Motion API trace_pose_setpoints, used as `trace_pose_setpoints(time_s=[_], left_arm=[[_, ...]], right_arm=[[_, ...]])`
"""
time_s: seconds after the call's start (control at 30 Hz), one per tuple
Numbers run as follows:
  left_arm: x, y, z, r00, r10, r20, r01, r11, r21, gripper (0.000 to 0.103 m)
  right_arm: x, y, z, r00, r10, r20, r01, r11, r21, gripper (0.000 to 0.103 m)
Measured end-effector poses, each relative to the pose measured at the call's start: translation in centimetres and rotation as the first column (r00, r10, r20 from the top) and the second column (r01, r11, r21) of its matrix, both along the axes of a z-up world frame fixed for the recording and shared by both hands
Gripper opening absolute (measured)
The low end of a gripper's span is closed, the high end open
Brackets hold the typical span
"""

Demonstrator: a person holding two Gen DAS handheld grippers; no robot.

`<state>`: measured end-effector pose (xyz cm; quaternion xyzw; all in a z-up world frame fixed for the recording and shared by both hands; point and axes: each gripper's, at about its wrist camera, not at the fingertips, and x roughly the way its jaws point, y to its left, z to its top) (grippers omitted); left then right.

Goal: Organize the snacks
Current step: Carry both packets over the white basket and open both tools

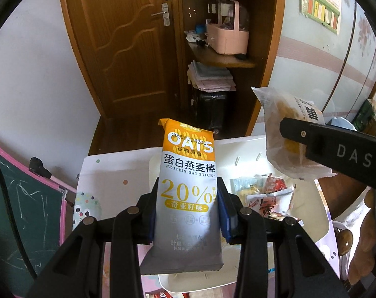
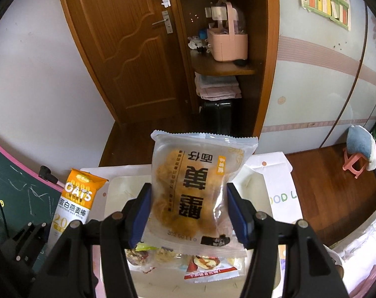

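Small bedroom, wood door [image 1: 128,49] and a corner shelf [image 1: 222,59] w/ a pink basket [image 1: 227,37] at 12 o'clock; below me a white table [image 1: 108,171] w/ a white tray [image 2: 118,188] on it.

Nearest in left wrist view: my left gripper [image 1: 188,213], jaws pinched on the oat bar [image 1: 188,186] across its lower middle, blue pads on both long edges, bar upright, top toward 12. Light, foil-type wrap, prob slick; the bar inside looks fairly stiff so a mid-body pinch suits it.

Right gripper [image 2: 188,216]: jaws closed about halfway on the clear bun pack [image 2: 195,191], held upright, print upside down. Soft, puffy, air-filled I'd guess, contents crushable. I'd keep squeeze light and grip the side seams, not the bun.

Both packs are off the table, above the tray. From the left view the bun pack sits at 2 o'clock; from the right the oat bar is at 9.

Just under the bun pack, loose snack packets [image 2: 207,263] lie in the tray, red and clear wraps, overlapping. Farther at 3 o'clock, a pink stool [image 2: 356,159] on the wood floor.
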<state>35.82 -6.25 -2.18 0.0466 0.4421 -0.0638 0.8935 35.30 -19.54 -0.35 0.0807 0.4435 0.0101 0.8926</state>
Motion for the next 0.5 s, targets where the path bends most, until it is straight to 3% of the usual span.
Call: trace_pose_setpoints(time_s=[0.1,0.17,0.2,0.23,0.4,0.5], left_arm=[[-0.2,0.0,-0.1,1.0,-0.006,-0.008,0.006,1.0,-0.009,0.041],[-0.4,-0.1,-0.2,1.0,-0.013,-0.014,0.013,1.0,-0.017,0.064],[-0.5,-0.2,-0.2,1.0,-0.014,-0.01,0.013,1.0,-0.023,0.083],[-0.7,-0.2,-0.1,1.0,-0.012,0.003,0.012,1.0,-0.028,0.089],[-1.4,-0.5,0.4,0.999,-0.041,0.01,0.041,0.999,-0.027,0.089],[-2.0,-0.6,1.0,0.999,-0.043,0.018,0.044,0.999,-0.021,0.089]], right_arm=[[0.2,0.3,-0.2,1.0,0.009,-0.011,-0.008,1.0,0.005,0.065],[0.3,0.5,-0.4,0.999,0.011,-0.033,-0.011,1.0,0.01,0.073],[0.3,0.5,-0.3,1.0,0.004,-0.024,-0.003,1.0,0.015,0.073],[0.4,0.4,-0.2,1.0,0.006,-0.012,-0.006,1.0,0.027,0.073],[-0.1,0.6,0.3,0.999,0.029,-0.016,-0.027,0.996,0.09,0.073],[-0.6,1.1,1.0,0.999,0.03,-0.015,-0.029,0.998,0.058,0.074]])
